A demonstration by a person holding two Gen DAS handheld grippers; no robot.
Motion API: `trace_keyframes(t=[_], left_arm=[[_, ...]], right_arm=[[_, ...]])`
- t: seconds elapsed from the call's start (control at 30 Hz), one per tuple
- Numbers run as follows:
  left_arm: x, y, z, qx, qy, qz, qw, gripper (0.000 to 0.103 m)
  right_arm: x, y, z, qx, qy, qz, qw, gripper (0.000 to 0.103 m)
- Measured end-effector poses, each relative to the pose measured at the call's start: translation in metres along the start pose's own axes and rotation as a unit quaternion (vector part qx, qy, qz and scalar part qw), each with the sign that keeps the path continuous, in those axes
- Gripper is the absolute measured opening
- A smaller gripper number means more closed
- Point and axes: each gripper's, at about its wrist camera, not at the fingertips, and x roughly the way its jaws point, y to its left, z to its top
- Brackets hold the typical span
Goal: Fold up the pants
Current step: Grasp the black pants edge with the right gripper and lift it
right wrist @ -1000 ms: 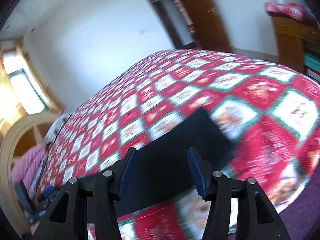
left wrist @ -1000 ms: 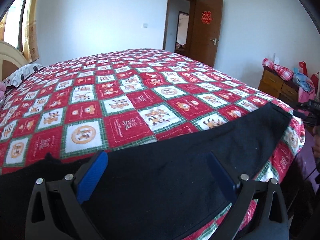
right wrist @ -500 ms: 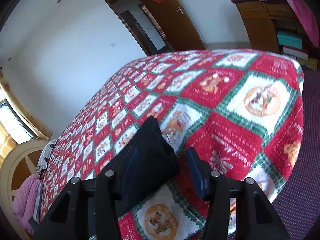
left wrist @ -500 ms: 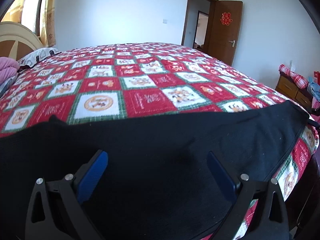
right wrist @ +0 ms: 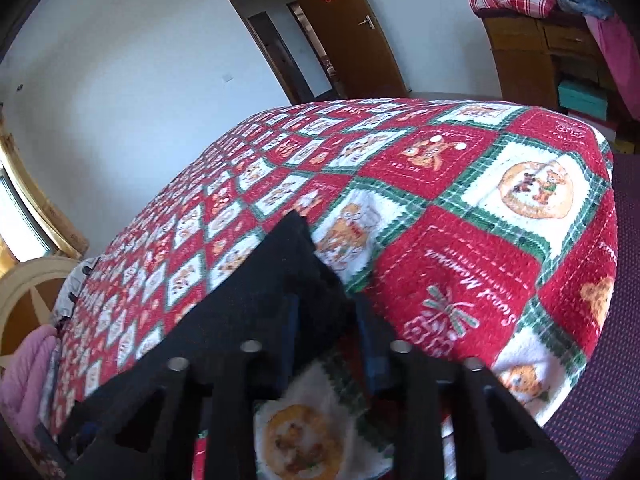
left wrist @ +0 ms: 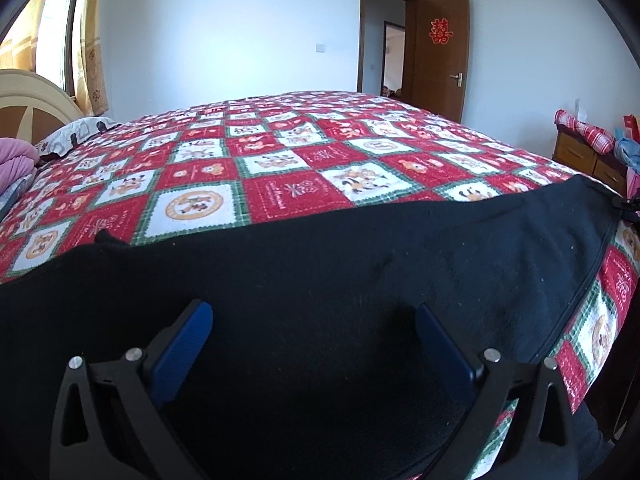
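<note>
Black pants (left wrist: pixel 360 260) lie stretched along the near edge of a red, white and green patchwork bedspread (left wrist: pixel 280 168). My left gripper (left wrist: pixel 314 320) hangs low over the wide part of the pants, its blue pads wide apart and open, with only flat cloth beneath them. In the right wrist view the narrow end of the pants (right wrist: pixel 248 300) comes to a corner near the bed's corner. My right gripper (right wrist: pixel 330 320) is closing on that corner; the cloth fills the gap between the pads. That gripper shows as a small dark shape (left wrist: pixel 628 204) at the pants' far right end.
A pillow (left wrist: pixel 76 132) and pink bedding (left wrist: pixel 16 160) lie by the headboard at the left. A wooden dresser (right wrist: pixel 520 52) piled with clothes stands beyond the bed's right side. A brown door (left wrist: pixel 440 52) stands open at the back. Purple floor (right wrist: pixel 600 400) borders the bed corner.
The left gripper has sunk closer to the pants, still open. The right gripper has moved onto the pants' end corner, and its jaws have narrowed around the cloth.
</note>
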Motion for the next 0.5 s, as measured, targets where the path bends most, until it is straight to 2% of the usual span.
trace_keyframes(t=[0.13,0.43,0.5], left_arm=[[-0.001,0.000,-0.001,0.001,-0.004,-0.001,1.0000,0.103],[-0.001,-0.001,-0.003,0.002,-0.009,0.001,1.0000,0.103],[-0.002,-0.001,-0.003,0.001,-0.010,-0.001,1.0000,0.103]], right_arm=[[0.000,0.001,0.000,0.010,0.006,0.014,1.000,0.026],[0.004,0.012,-0.009,-0.013,-0.003,-0.002,1.000,0.026],[0.003,0.007,-0.008,-0.001,-0.006,0.010,1.000,0.018]])
